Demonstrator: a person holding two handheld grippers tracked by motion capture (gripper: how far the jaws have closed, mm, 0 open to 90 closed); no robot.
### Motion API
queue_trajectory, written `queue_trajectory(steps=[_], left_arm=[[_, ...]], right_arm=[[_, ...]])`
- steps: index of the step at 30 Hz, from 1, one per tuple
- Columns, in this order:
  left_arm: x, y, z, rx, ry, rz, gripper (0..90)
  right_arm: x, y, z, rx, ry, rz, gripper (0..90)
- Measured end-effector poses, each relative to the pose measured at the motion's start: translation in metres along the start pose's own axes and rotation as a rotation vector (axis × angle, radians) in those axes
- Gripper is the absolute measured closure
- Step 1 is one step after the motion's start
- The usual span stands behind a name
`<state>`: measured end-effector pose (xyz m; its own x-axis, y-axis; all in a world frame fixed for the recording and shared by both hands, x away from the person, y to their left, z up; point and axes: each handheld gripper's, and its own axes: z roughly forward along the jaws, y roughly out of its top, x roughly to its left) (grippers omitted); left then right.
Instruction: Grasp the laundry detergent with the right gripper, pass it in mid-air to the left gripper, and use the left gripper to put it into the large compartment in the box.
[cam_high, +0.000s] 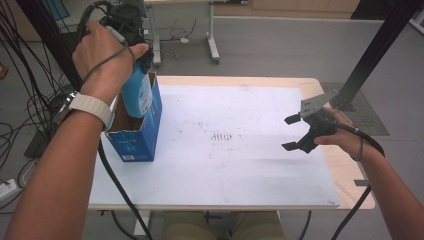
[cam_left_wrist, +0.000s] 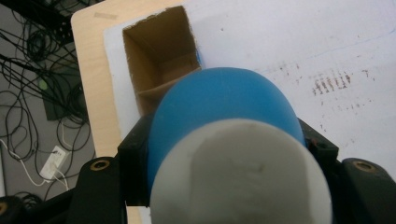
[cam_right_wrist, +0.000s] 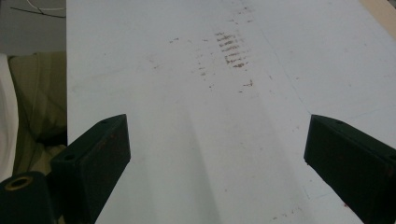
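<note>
1. We see one table (cam_high: 345, 167), its top covered by one white sheet (cam_high: 240, 150) that bears a patch of brownish scuff marks (cam_high: 222, 136) near the middle.

2. One blue carton (cam_high: 141, 135) stands upright at the sheet's left edge, towards the far-left corner, with its top open. The left gripper view looks down into its brown cardboard inside (cam_left_wrist: 161, 60).

3. One blue bottle (cam_high: 136, 92) with a pale cap end (cam_left_wrist: 240, 172) hangs over that opening. In the high view its lower part seems already past the rim, though we cannot tell how deep it sits.

4. There are two grippers. Our left gripper (cam_high: 131, 42) pinches the bottle near its top, jaws pressed against both sides (we judge the hold firm). Our right gripper (cam_high: 291, 132) hovers over the sheet near its right edge with jaws spread wide and nothing between them.

5. To do this step well, we judge that we should keep the bottle upright and centred over the opening, so that it clears the carton's walls, then lower it straight and slowly.

6. The carton is light and free-standing, so a bump on the rim could tip or slide it. Bringing the right gripper across to steady its side may help.
</note>
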<state>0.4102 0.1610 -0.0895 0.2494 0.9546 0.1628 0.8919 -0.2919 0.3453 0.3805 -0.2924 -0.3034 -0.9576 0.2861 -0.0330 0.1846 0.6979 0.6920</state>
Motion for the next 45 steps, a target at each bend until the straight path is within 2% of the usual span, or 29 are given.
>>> queue_trajectory(steps=[10,22,32,45], left_arm=[[0.015,0.000,0.007,-0.003,0.015,-0.046,37.2],[0.030,-0.005,0.026,0.000,0.029,-0.078,37.2],[0.036,-0.008,0.046,0.008,0.037,-0.081,37.2],[0.038,-0.014,0.075,0.021,0.024,-0.093,37.2]], right_arm=[[0.000,-0.002,0.001,0.002,0.003,0.003,7.0],[-0.001,-0.006,0.001,0.004,-0.001,0.016,7.0],[-0.001,-0.009,0.003,0.009,0.001,0.027,7.0],[-0.001,-0.014,0.005,0.013,-0.001,0.041,7.0]])
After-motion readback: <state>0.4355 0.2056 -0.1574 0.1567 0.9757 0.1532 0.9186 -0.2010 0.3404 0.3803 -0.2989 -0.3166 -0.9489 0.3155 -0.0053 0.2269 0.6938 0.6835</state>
